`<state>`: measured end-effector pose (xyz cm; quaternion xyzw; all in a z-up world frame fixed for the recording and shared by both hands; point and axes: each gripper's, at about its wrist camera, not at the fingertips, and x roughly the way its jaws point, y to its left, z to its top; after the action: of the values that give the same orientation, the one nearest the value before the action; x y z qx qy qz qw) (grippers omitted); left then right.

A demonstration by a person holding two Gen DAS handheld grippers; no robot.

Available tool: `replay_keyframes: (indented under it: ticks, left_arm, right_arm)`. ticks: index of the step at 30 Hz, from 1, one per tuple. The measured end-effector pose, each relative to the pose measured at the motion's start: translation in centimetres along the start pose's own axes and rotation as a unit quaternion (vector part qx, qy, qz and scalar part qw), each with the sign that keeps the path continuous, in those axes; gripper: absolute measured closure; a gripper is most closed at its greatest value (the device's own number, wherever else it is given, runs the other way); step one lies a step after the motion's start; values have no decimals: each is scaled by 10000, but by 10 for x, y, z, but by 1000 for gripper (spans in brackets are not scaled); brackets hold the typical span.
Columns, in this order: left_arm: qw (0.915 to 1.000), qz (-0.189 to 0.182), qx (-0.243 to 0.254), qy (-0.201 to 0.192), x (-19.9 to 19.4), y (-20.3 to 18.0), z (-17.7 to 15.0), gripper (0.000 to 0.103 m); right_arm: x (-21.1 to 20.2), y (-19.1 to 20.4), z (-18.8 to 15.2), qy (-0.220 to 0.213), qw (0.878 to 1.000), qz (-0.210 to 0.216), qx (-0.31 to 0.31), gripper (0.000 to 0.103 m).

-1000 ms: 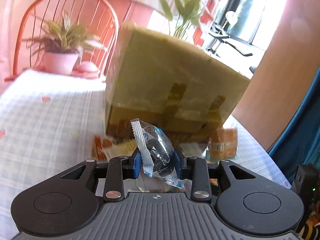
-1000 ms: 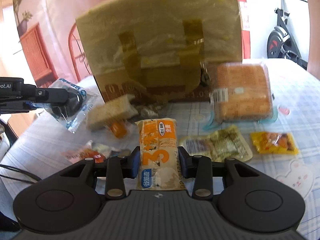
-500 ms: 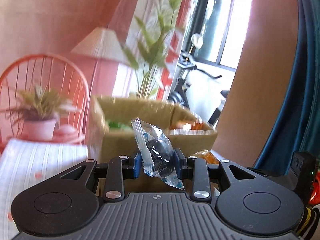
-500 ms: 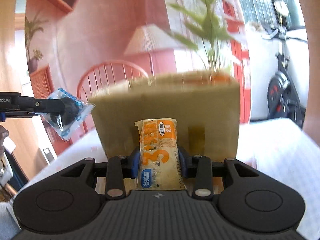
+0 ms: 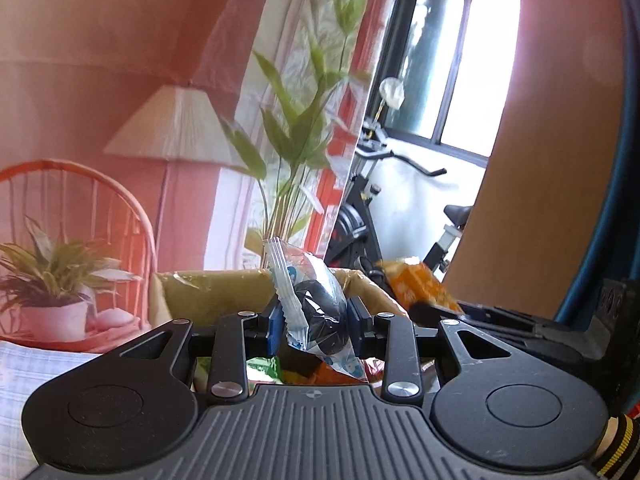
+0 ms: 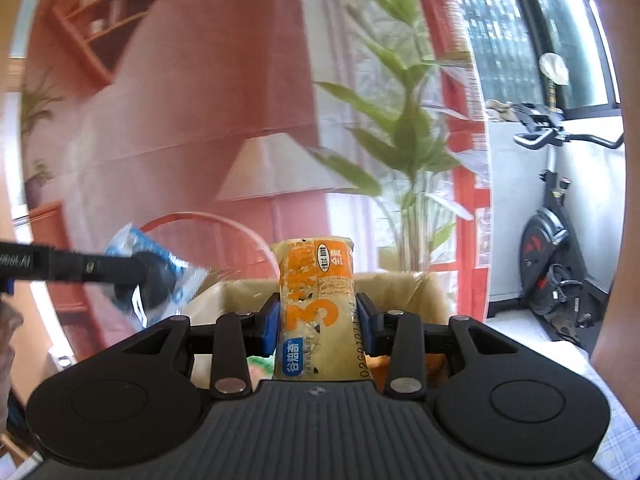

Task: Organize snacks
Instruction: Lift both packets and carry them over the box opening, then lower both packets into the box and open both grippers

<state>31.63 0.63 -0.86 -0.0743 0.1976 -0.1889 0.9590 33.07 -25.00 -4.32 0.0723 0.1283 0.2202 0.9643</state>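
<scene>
My left gripper point(image 5: 314, 322) is shut on a clear and blue packet with a dark round snack point(image 5: 316, 312) and holds it above the open cardboard box point(image 5: 216, 294). My right gripper point(image 6: 318, 322) is shut on an orange and yellow snack bar packet point(image 6: 316, 312), also above the box point(image 6: 420, 296). The bar packet shows in the left wrist view point(image 5: 418, 286) at the right, over the box. The left gripper with its packet shows in the right wrist view point(image 6: 156, 278) at the left. Snack packets point(image 5: 280, 372) lie inside the box.
A checked tablecloth point(image 5: 24, 372) covers the table under the box. Behind stand a potted plant point(image 5: 52, 280) on an orange chair point(image 5: 80, 200), a floor lamp point(image 5: 172, 128), a tall green plant point(image 6: 400, 132) and an exercise bike point(image 6: 556, 240).
Both grippers have risen from table height in front of the box to above its open top, each still holding its packet. The box's inside has come into view.
</scene>
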Motion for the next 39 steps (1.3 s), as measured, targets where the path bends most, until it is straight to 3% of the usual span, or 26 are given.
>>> replay_keyframes:
  ticks: [8,17,19,21,22,31,39]
  left_arm:
    - [9978,109,-122,647,77,9,0,68]
    - [9932,239,-215,1122,123,17,-15,69]
    - [9935,244,-215,1092,121,17,-15,65]
    - [9944,236,-199,1014,115,16,-13,47]
    - [9949,259,-188,959,111,16,-11,45]
    - [9967,408,-3,696,66,8,0,40]
    - [9972,498,127,540,11,8,-14,35]
  right_arm:
    - [73,-23,21,570,9974,-409,133,63]
    - [115,-32,5,1196,9907,-647,77,61]
    - [114,-33,1,1198,9905,-671,103,58]
    - [110,-32,0,1136,9917,-596,110,54]
    - [107,-31,1,1101,9922,-578,92,50]
    - [68,-17,2,803,9953,-536,-125,48]
    - [19,-2,-18,500,9975,-387,-326,48]
